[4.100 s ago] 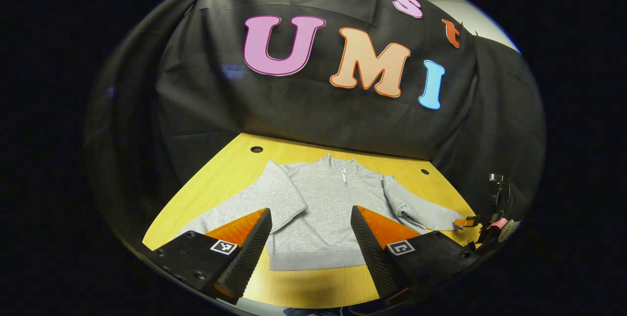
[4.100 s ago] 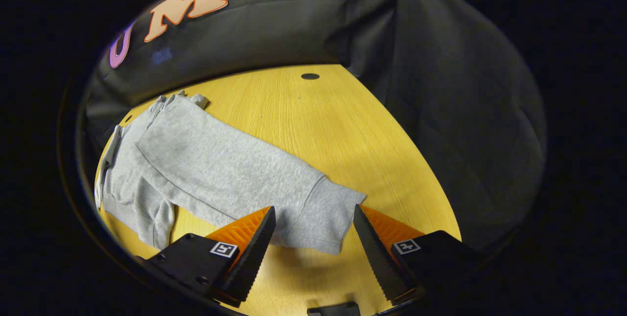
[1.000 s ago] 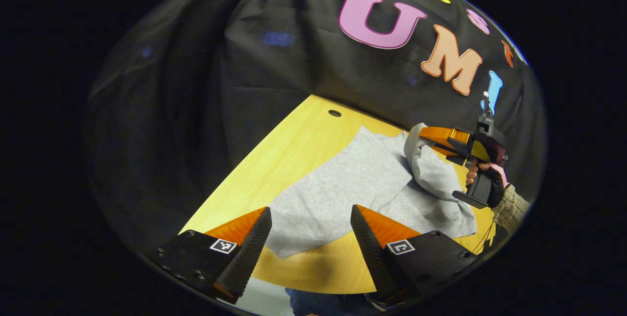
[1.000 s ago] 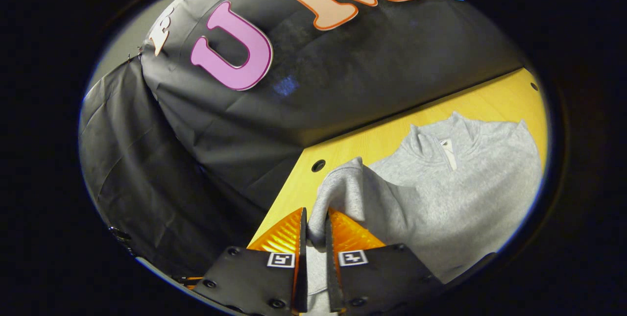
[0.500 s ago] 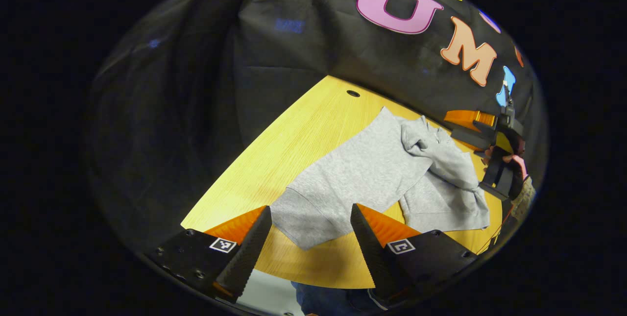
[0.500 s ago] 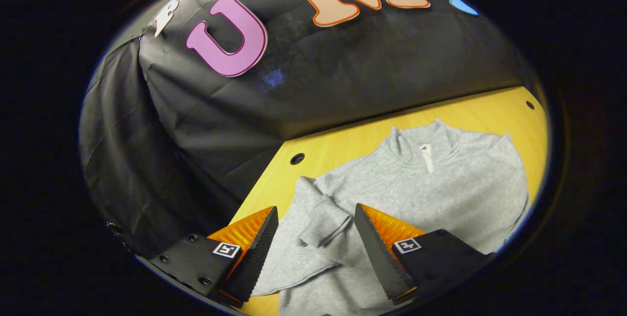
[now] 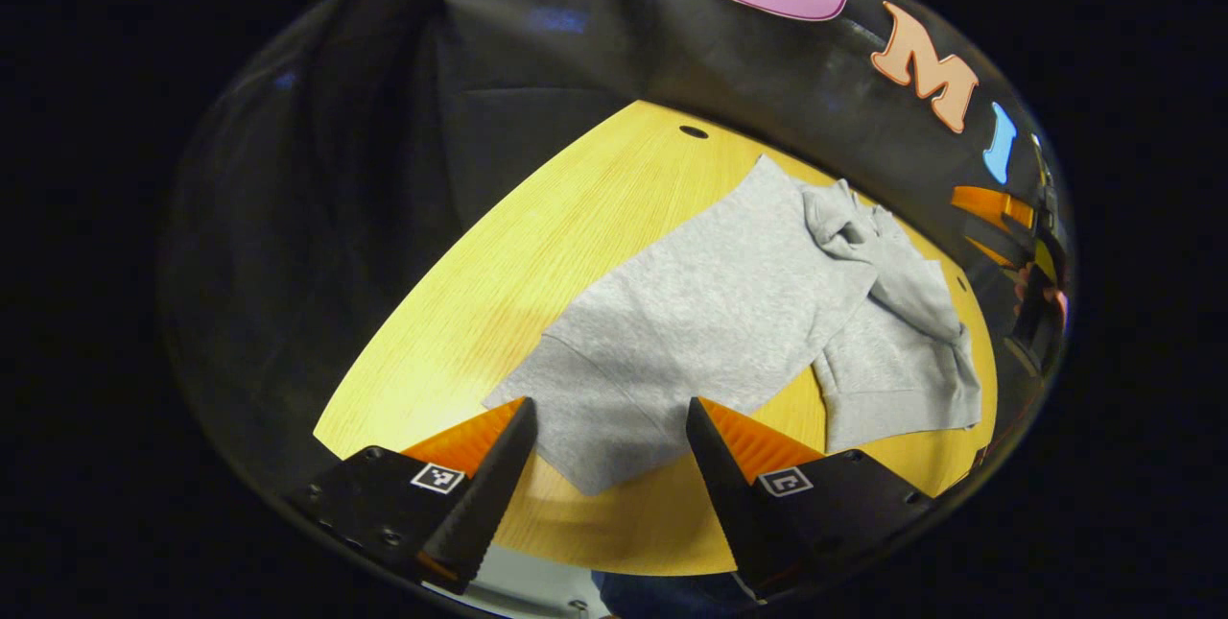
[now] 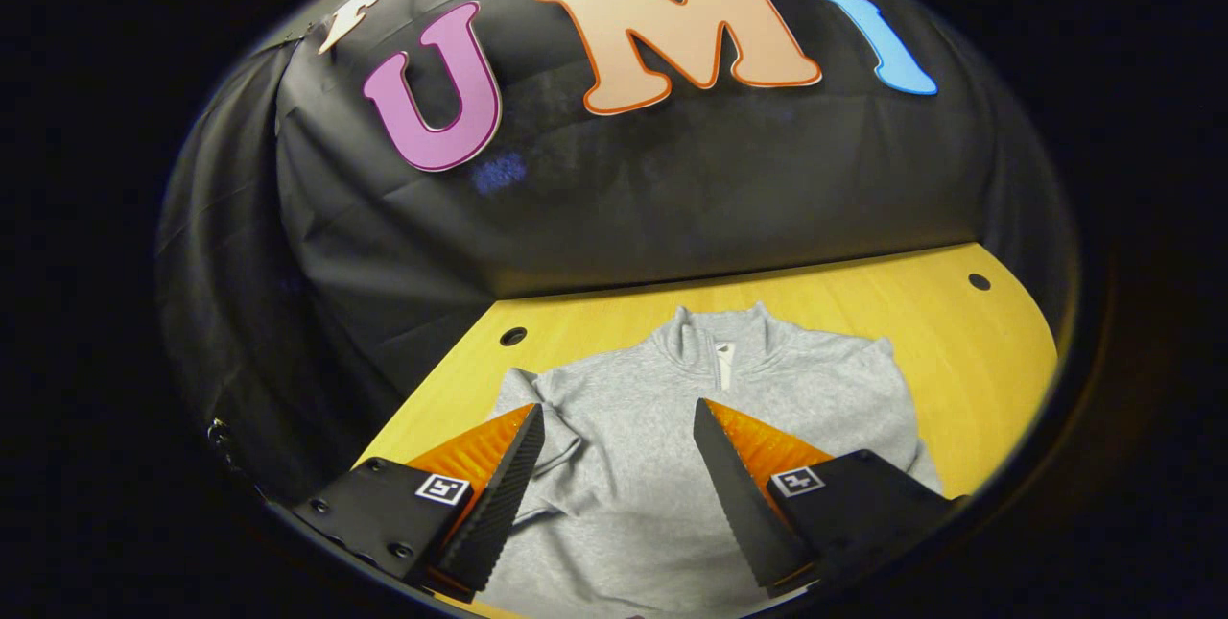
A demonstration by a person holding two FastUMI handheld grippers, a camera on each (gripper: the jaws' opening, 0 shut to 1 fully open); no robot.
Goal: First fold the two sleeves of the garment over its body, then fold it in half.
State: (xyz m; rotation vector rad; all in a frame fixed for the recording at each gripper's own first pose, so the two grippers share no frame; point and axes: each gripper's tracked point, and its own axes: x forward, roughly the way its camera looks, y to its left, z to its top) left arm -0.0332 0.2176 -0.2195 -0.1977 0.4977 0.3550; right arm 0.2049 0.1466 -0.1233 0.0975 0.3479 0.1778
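A grey zip-neck sweatshirt lies flat on the yellow wooden table. Its left sleeve runs toward me, and the cuff lies between the open fingers of my left gripper, just under them. The right sleeve lies folded across the body, a little rumpled. In the right gripper view the collar and zip face me, and my right gripper hangs open above the body, holding nothing. That gripper, in a hand, also shows at the far right of the left gripper view.
Black cloth walls close the table at the back and both sides. Small round holes sit in the tabletop near the back corners. Bare wood lies to the right of the garment. The near table edge is just below my left fingers.
My right gripper opened, dropped the right sleeve over the body and pulled back to the right. My left gripper came closer to the left cuff, which now sits between its fingers.
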